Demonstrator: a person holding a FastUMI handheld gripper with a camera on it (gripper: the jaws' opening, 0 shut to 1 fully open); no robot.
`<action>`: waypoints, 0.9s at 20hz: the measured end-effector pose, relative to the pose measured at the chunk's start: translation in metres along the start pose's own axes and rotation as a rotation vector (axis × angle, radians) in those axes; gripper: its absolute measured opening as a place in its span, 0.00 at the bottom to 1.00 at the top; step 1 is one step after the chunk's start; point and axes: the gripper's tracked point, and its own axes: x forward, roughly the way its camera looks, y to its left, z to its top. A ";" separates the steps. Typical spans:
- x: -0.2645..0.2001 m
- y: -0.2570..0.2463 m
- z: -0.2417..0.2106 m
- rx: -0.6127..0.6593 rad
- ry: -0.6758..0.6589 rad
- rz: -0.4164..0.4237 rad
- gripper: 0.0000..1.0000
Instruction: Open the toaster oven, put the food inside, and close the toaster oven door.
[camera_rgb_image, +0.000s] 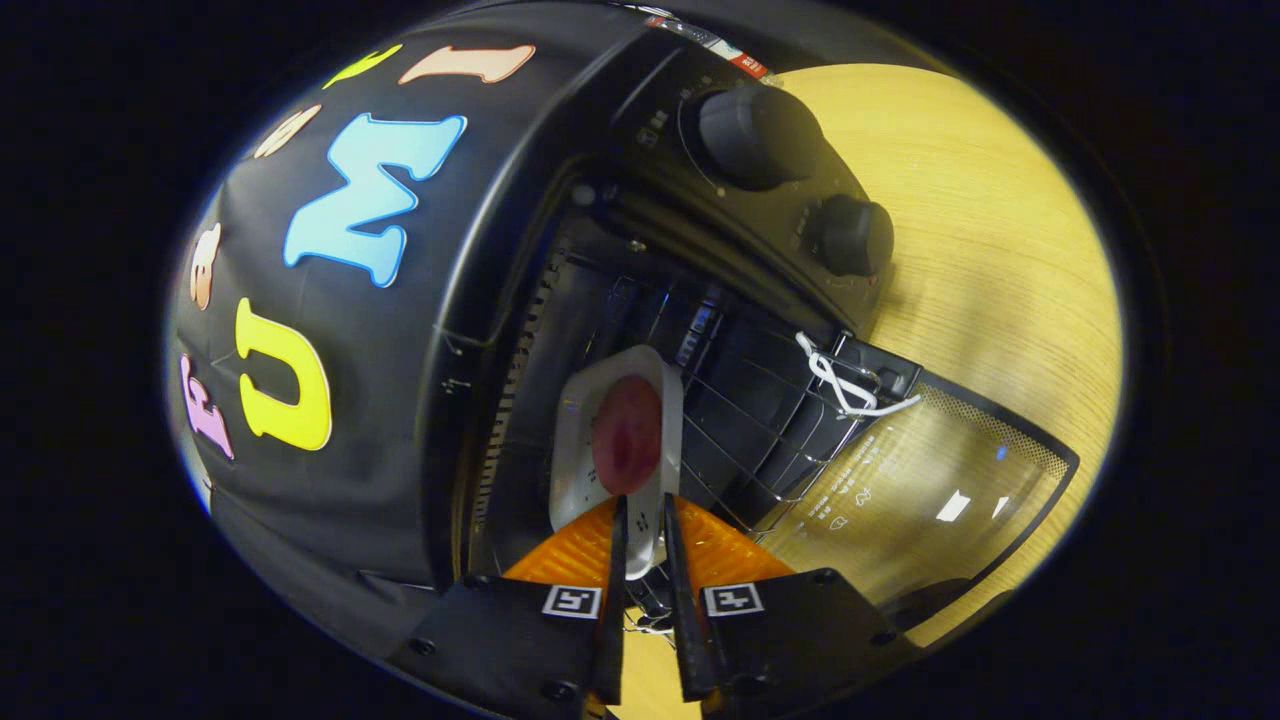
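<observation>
The black toaster oven (640, 230) stands open, its glass door (930, 490) folded down flat over the wooden table. A small white dish (582, 430) carrying a round red piece of food (628, 435) sits partway inside the cavity, over the wire rack (760, 420). My gripper (643, 512) is at the mouth of the oven, and its two fingers pinch the near rim of the dish between them. The view is tilted, so the oven appears rolled to one side.
Two black knobs (755, 135) (850, 235) stick out of the oven's control panel beside the cavity. A white cord (850, 385) is tied at the door's hinge corner. The wooden table (1000, 250) stretches beyond the door.
</observation>
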 end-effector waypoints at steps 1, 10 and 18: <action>-0.004 0.002 -0.001 0.003 0.008 0.009 0.27; -0.051 0.000 -0.049 -0.149 0.124 0.039 0.97; -0.100 -0.031 -0.089 -0.479 0.233 -0.003 0.98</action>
